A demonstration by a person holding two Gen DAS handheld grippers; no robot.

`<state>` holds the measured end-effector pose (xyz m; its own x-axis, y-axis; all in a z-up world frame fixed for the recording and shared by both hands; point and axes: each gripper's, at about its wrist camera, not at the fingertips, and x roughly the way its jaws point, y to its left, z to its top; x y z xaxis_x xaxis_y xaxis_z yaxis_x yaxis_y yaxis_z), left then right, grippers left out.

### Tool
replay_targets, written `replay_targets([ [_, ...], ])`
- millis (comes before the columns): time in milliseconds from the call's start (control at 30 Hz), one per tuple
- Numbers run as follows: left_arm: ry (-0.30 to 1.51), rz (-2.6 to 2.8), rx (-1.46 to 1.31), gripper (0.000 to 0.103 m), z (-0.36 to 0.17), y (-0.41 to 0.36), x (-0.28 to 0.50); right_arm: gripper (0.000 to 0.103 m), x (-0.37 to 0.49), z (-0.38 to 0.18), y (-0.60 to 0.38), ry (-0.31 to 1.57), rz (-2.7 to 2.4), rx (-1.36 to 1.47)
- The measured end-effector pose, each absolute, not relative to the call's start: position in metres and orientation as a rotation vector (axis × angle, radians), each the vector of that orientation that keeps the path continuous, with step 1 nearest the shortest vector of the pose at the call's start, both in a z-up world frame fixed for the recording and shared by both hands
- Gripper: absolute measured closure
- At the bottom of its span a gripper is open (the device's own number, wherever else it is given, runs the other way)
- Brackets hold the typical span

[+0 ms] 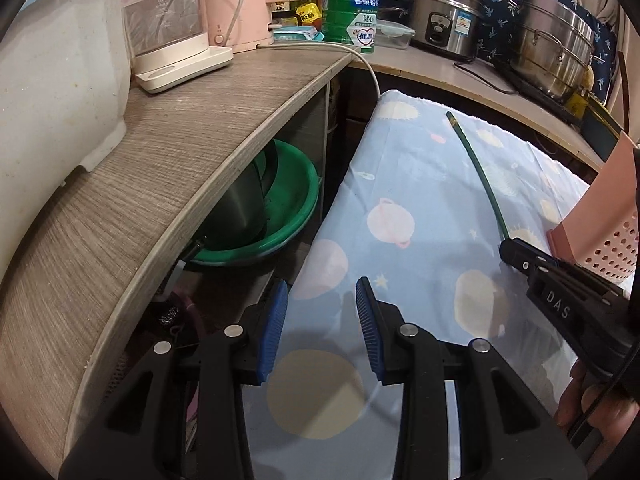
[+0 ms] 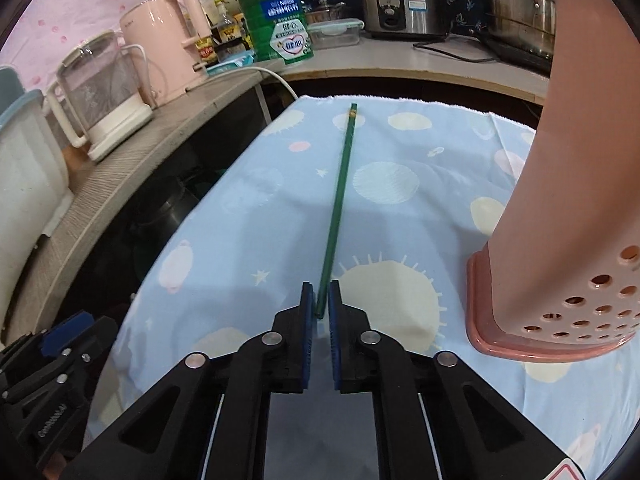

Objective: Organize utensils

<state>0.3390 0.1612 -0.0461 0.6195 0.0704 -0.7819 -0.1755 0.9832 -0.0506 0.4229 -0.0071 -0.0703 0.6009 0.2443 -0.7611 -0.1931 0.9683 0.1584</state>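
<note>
Left wrist view: the left gripper (image 1: 322, 326) hangs over the blue patterned cloth (image 1: 400, 184), its blue pads spread with nothing between them. At the right edge the right gripper (image 1: 505, 247) pinches the near end of a green chopstick (image 1: 482, 178), whose far end reaches toward the back edge of the cloth. Only a corner of the pink holder (image 1: 608, 232) shows here. This view alone shows a green basin (image 1: 288, 200) under the wooden shelf (image 1: 160, 168).

Right wrist view: the right gripper (image 2: 320, 300) is pressed together on the very tip of the chopstick (image 2: 340, 196), which runs straight ahead over the cloth (image 2: 260, 216). The perforated pink holder (image 2: 560, 184) stands just to the right on its tray, shown far more fully than in the other view. The left gripper (image 2: 66, 334) sits low left.

The likely trouble, as I judge it: a grip this close to the end lets the long stick swivel or slip when lifted, and its far end could knock the holder's rim and tip it
</note>
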Motion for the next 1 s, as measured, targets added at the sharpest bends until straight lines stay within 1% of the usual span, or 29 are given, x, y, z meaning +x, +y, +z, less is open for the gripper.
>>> replay_targets([
  [100,0.891,0.128,-0.131,0.069,-0.044,0.158,0.333,0.098,0.412,-0.068,-0.008,0.880,0.253,0.032],
  [233,0.886,0.084,-0.136,0.069,-0.036,0.143,0.314,0.099,0.374,-0.063,-0.025,0.887,0.264,0.055],
  [500,0.970,-0.117,-0.194,0.068,-0.039,0.082,0.268,0.099,0.231,-0.060,-0.087,0.929,0.268,0.184],
  [533,0.985,-0.140,-0.199,0.067,-0.041,0.073,0.266,0.099,0.214,-0.061,-0.093,0.937,0.264,0.197],
  [567,1.000,-0.165,-0.204,0.064,-0.043,0.063,0.263,0.099,0.196,-0.063,-0.099,0.948,0.260,0.209],
  [600,1.009,-0.187,-0.208,0.057,-0.044,0.055,0.261,0.099,0.183,-0.065,-0.102,0.959,0.256,0.218],
  [667,1.026,-0.221,-0.203,0.049,-0.046,0.035,0.258,0.099,0.160,-0.070,-0.109,0.983,0.258,0.241],
  [800,1.043,-0.228,-0.155,0.049,-0.052,0.002,0.262,0.099,0.131,-0.075,-0.112,1.004,0.259,0.244],
  [933,1.038,-0.183,-0.127,0.049,-0.061,-0.014,0.271,0.099,0.116,-0.074,-0.116,1.000,0.277,0.254],
  [967,1.035,-0.178,-0.120,0.050,-0.061,-0.016,0.275,0.099,0.115,-0.074,-0.116,0.998,0.279,0.250],
  [1000,1.034,-0.178,-0.123,0.053,-0.060,-0.016,0.278,0.099,0.113,-0.074,-0.117,0.998,0.281,0.250],
])
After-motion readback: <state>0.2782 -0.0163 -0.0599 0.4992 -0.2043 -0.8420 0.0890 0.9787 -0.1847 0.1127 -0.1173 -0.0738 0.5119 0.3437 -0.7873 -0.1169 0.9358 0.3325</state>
